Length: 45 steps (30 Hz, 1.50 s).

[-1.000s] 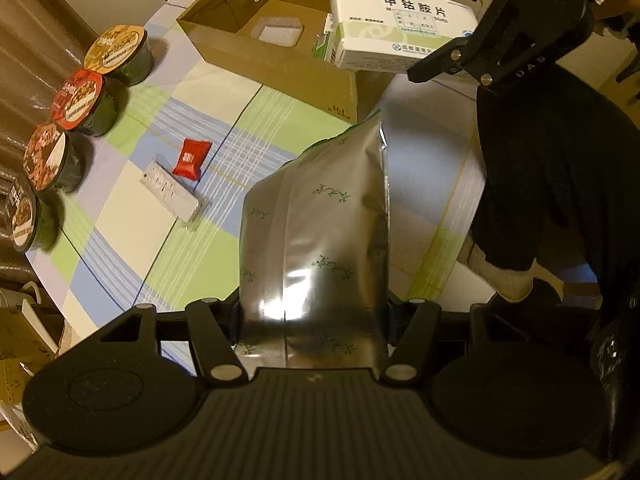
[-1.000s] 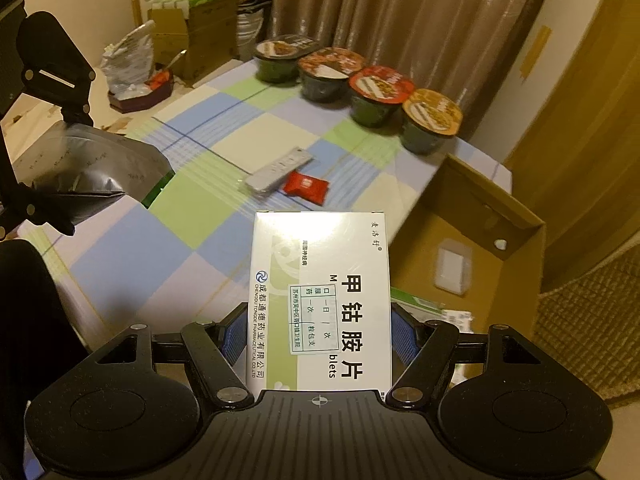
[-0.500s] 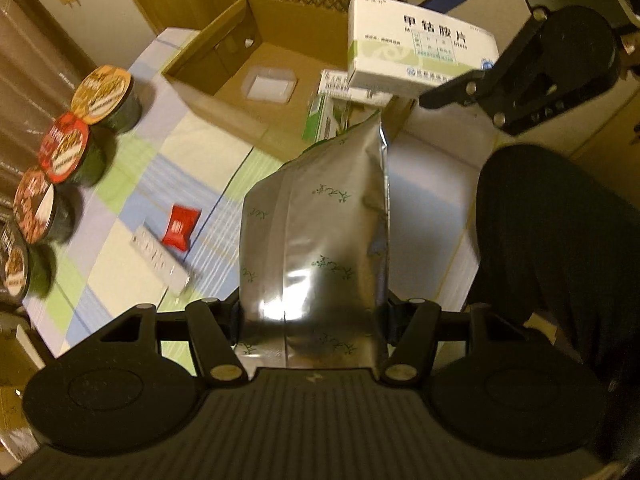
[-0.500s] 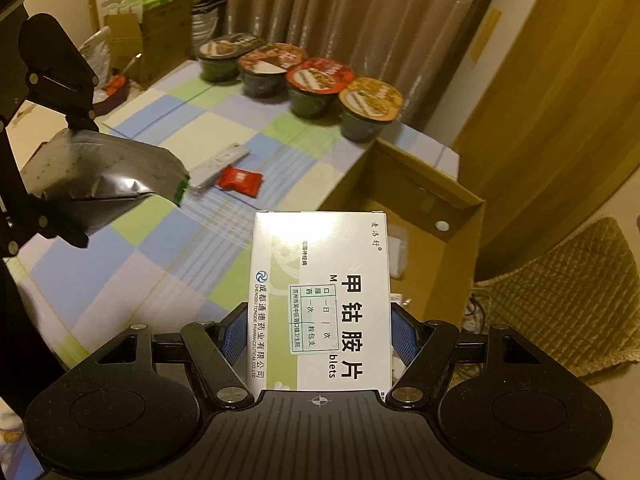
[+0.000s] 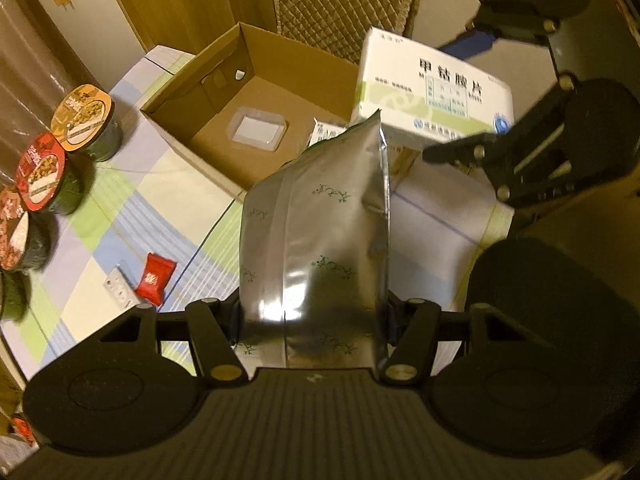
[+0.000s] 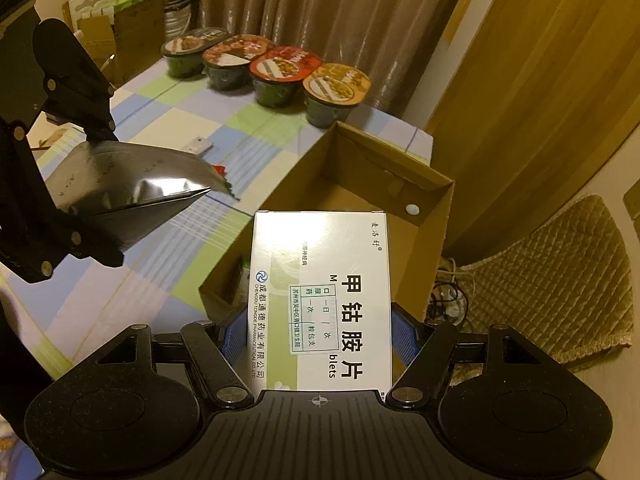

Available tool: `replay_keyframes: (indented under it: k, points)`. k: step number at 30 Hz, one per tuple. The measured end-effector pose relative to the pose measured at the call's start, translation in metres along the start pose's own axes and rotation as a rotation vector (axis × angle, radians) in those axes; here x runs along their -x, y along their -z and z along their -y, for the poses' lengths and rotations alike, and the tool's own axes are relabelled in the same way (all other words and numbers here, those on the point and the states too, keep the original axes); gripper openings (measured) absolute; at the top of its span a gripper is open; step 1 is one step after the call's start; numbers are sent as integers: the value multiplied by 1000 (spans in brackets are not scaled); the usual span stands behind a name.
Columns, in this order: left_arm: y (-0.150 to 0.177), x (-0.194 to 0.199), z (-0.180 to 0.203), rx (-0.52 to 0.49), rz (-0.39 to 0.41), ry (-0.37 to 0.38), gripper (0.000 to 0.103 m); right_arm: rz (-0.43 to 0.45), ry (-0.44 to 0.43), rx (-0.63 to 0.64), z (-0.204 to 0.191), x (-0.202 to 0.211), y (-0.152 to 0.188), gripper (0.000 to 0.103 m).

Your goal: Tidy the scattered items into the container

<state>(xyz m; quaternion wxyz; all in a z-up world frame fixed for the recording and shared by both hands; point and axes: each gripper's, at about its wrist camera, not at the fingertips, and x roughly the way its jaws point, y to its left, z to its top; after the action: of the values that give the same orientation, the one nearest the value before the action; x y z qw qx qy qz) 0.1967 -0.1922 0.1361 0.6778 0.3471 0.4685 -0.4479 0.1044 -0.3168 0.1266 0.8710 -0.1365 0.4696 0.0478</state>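
Above the brown cardboard box (image 6: pixel 428 192), the right gripper (image 6: pixel 318 332) clamps a flat glossy medicine carton (image 6: pixel 320 300); the left gripper (image 5: pixel 312 320) pinches a crinkled silver foil pouch (image 5: pixel 320 240).

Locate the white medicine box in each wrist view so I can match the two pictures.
Left wrist view: the white medicine box is at upper right, held by the right gripper, above the near end of the cardboard box.
Right wrist view: the same medicine box fills the lower centre, clamped between the gripper's fingers.
Shared landmark: the orange-lidded noodle cup standing next to the cardboard box.
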Motion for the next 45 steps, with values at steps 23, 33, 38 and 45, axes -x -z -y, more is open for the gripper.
replay_keyframes:
  k: [23, 33, 38, 45]
  points:
    - [-57, -37, -15, 249, 63, 76, 57, -25, 33, -129, 48, -21, -2, 73]
    - [-73, -47, -30, 419, 91, 115, 57, -20, 55, -195, 61, -25, -5, 73]
    - [-79, -51, -40, 491, 97, 101, 57, -7, 54, -232, 68, -28, -10, 73]
    - [-85, -58, -49, 568, 101, 85, 57, -1, 57, -286, 78, -34, -10, 73]
